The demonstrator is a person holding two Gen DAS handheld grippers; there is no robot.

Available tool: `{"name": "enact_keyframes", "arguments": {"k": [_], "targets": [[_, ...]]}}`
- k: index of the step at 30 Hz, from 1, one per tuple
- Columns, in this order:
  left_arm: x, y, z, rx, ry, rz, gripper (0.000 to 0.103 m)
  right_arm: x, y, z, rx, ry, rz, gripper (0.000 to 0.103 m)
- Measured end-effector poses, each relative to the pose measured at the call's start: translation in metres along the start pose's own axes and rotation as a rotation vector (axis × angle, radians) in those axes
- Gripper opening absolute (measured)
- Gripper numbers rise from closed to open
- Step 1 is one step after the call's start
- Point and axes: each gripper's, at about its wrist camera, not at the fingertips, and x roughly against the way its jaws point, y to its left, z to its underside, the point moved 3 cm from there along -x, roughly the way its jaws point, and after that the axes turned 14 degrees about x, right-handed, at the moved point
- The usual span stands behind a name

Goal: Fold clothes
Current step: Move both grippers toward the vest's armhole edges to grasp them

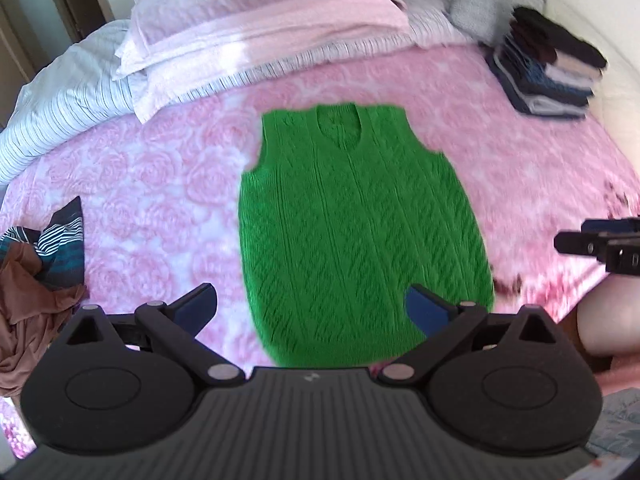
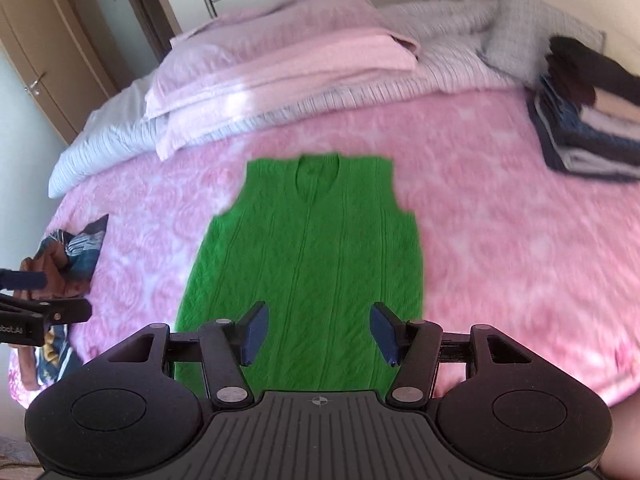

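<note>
Your green vest (image 1: 360, 220) lies flat and unfolded in the middle of the bed (image 1: 160, 200), neckline toward the pillows (image 1: 256, 32), hem toward you, on the pink rose-patterned cover.

Your left gripper (image 1: 312, 312): released, jaws spread wide, holding nothing, poised over the hem end of the vest; whether it touches the knit cannot be told.

Your right gripper (image 2: 318, 334): released, jaws apart, empty, likewise over the lower part of the vest.

Stack of folded clothes (image 1: 548, 68): dark and pale pieces, at the far right of the bed, well apart from the vest.

Loose heap of clothes (image 1: 36, 276): brown and striped pieces, at the left edge of the bed.

Wooden door (image 2: 36, 60): behind, at left.
</note>
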Motion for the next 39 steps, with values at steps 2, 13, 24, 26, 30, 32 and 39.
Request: {"name": "enact_keyframes", "arguments": {"k": [2, 13, 24, 26, 30, 32, 39], "targets": [[-0.012, 0.0, -0.01, 0.03, -0.006, -0.011, 0.099, -0.018, -0.014, -0.007, 0.025, 0.026, -0.011, 0.053], [-0.095, 0.008, -0.043, 0.075, 0.037, -0.064, 0.098, -0.107, -0.065, -0.006, 0.062, 0.193, -0.029, 0.053], [-0.234, 0.011, -0.08, -0.112, 0.085, 0.009, 0.092, -0.226, -0.122, 0.015, 0.005, 0.345, -0.05, 0.053], [-0.262, 0.013, -0.091, -0.144, 0.093, 0.036, 0.092, -0.247, -0.132, 0.009, 0.024, 0.349, -0.063, 0.053], [-0.316, 0.016, -0.129, -0.226, 0.063, 0.095, 0.083, -0.285, -0.155, -0.023, 0.139, 0.295, -0.039, 0.053], [-0.338, 0.014, -0.152, -0.301, 0.031, 0.116, 0.082, -0.297, -0.168, -0.049, 0.177, 0.222, -0.033, 0.053], [-0.397, -0.002, -0.234, -0.491, -0.035, 0.198, 0.081, -0.345, -0.199, -0.13, 0.241, 0.052, -0.066, 0.053]]}}
